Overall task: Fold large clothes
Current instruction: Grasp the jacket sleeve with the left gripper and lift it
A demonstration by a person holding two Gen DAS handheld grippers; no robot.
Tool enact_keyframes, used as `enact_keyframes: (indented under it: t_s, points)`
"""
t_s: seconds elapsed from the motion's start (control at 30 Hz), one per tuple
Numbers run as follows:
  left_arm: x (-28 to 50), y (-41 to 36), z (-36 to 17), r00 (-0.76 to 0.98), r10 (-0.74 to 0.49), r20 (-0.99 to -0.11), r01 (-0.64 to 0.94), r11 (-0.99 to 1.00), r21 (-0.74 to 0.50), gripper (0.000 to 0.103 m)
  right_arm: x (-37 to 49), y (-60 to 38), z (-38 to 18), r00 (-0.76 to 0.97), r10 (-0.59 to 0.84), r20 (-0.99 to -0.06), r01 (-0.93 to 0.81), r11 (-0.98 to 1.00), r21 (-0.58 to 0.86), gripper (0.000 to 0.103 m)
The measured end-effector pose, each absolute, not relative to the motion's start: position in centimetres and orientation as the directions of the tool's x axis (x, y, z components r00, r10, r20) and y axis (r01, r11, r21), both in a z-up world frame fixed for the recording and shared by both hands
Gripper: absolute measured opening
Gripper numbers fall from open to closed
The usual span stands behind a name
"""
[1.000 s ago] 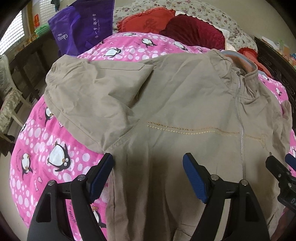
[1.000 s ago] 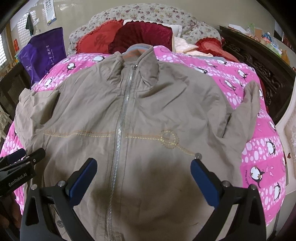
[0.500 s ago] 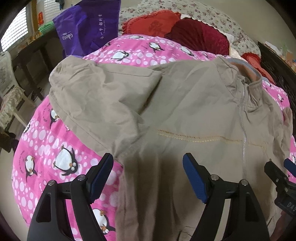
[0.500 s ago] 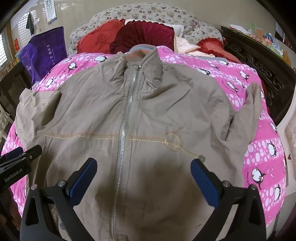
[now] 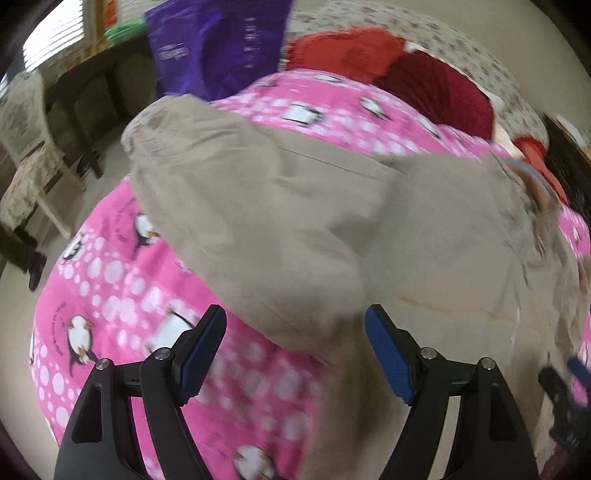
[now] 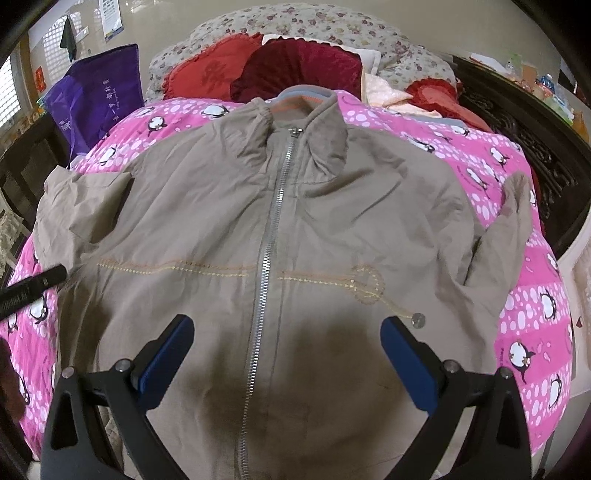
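A large khaki zip-up jacket (image 6: 332,236) lies front up and zipped on a pink penguin blanket (image 6: 532,317), collar toward the pillows. Its left sleeve (image 5: 236,206) lies spread toward the bed's left edge; its right sleeve (image 6: 509,229) bends up at the right. My left gripper (image 5: 293,336) is open and empty, just above the lower edge of the left sleeve. My right gripper (image 6: 286,350) is open and empty above the jacket's lower front, straddling the zipper (image 6: 269,251). The left gripper's tip shows in the right wrist view (image 6: 33,284).
Red pillows (image 6: 295,66) and a floral quilt (image 6: 295,18) lie at the head of the bed. A purple bag (image 6: 96,96) stands at the back left. A chair (image 5: 22,147) and dark table stand left of the bed. A dark carved bed frame (image 6: 524,140) runs along the right.
My left gripper has swung left toward the left sleeve; its view is motion-blurred. My right gripper has moved slightly nearer the jacket. Both stay open.
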State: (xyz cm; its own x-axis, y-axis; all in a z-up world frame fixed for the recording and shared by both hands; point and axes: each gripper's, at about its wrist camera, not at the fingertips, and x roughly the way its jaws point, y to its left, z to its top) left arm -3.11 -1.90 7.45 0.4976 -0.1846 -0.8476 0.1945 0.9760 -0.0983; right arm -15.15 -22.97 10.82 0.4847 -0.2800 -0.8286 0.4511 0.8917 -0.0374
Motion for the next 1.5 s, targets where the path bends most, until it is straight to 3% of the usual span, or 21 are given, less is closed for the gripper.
enact_keyframes:
  t_s: [0.3, 0.53, 0.57, 0.6, 0.63, 0.7, 0.73, 0.83, 0.93, 1.17, 1.3, 1.5]
  points:
    - [7.8, 7.8, 7.2, 0.547, -0.062, -0.835, -0.087, 0.988, -0.130, 0.068, -14.6, -22.6, 10.3, 0.474, -0.256, -0.843, 0.433, 0.901, -0.031, 0.103]
    - [15.0, 13.9, 3.6, 0.538, -0.101, -0.837, -0.321, 0.894, -0.314, 0.066, -14.1, -22.6, 9.5, 0.440, -0.244, -0.864, 0.417, 0.908, -0.045, 0.103]
    - [15.9, 14.0, 3.3, 0.543, -0.087, -0.835, -0.330, 0.893, -0.307, 0.061, -14.1, -22.8, 9.4, 0.438, -0.248, -0.864, 0.419, 0.907, -0.048, 0.103]
    - [16.4, 13.7, 3.1, 0.544, -0.082, -0.835, -0.323, 0.898, -0.299, 0.049, -14.1, -22.9, 9.4, 0.433, -0.250, -0.866, 0.423, 0.905, -0.050, 0.103]
    - [16.6, 13.2, 2.9, 0.544, -0.085, -0.835, -0.310, 0.904, -0.294, 0.042, -14.1, -23.1, 9.3, 0.426, -0.251, -0.869, 0.430, 0.902, -0.050, 0.103]
    - [17.3, 12.4, 2.8, 0.551, -0.094, -0.829, -0.255, 0.927, -0.274, 0.010, -14.1, -23.7, 9.1, 0.420, -0.249, -0.873, 0.443, 0.896, -0.042, 0.103]
    - [17.2, 11.8, 3.3, 0.561, -0.092, -0.823, -0.229, 0.938, -0.261, 0.001, -14.2, -23.9, 9.0, 0.419, -0.251, -0.872, 0.451, 0.891, -0.039, 0.103]
    - [15.3, 10.8, 6.1, 0.616, -0.070, -0.785, -0.187, 0.955, -0.232, 0.000, -14.4, -24.3, 9.1, 0.423, -0.251, -0.871, 0.464, 0.885, -0.030, 0.102]
    - [11.7, 7.6, 10.6, 0.692, -0.136, -0.709, -0.027, 0.977, -0.213, 0.000, -14.8, -24.6, 9.5, 0.437, -0.246, -0.865, 0.465, 0.885, -0.016, 0.103]
    - [-0.6, -5.5, 17.4, 0.623, -0.475, -0.621, 0.437, 0.870, -0.228, 0.000, -16.5, -26.1, 10.8, 0.474, -0.246, -0.846, 0.508, 0.861, 0.034, 0.103]
    - [-6.4, -12.8, 16.5, 0.508, -0.583, -0.634, 0.590, 0.772, -0.236, 0.000, -18.3, -27.4, 11.5, 0.480, -0.262, -0.838, 0.540, 0.840, 0.047, 0.103]
    - [-10.4, -19.7, 10.9, 0.370, -0.587, -0.720, 0.641, 0.722, -0.260, 0.000, -21.2, -29.5, 12.0, 0.464, -0.292, -0.836, 0.592, 0.804, 0.047, 0.102]
